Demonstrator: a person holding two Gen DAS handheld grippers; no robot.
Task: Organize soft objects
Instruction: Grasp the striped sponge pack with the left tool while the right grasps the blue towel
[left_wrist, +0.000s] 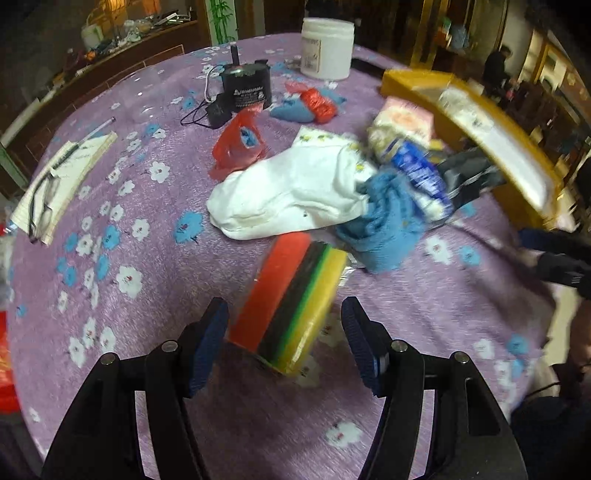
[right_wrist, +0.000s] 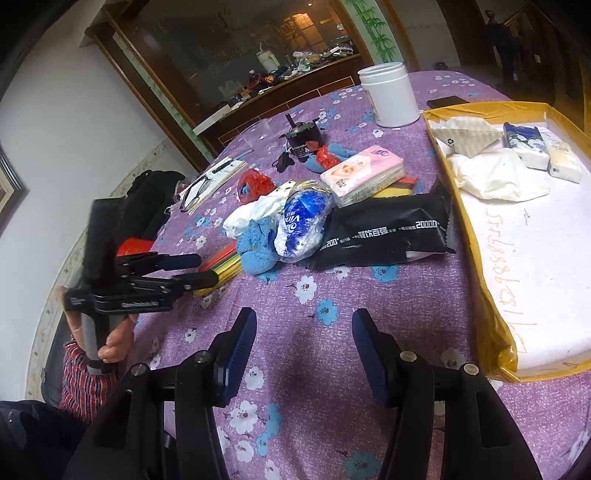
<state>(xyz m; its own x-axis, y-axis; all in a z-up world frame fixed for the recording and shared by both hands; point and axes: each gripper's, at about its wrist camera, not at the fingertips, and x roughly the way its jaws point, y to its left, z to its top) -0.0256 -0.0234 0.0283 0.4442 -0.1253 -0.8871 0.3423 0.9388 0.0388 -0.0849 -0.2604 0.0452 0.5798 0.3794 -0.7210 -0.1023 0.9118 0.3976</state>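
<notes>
On the counter (left_wrist: 155, 280), the left gripper (left_wrist: 282, 332) straddles a sponge pack (left_wrist: 291, 302) with jaws wide apart, while the right gripper (right_wrist: 304, 354) hovers open and empty.

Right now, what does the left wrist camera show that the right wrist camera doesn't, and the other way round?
Only the left wrist view shows the white sock fully spread. Only the right wrist view shows the tray's contents, including a white cloth, and the hand on the left gripper. Both show the sponge stack, white jar and blue cloth.
</notes>
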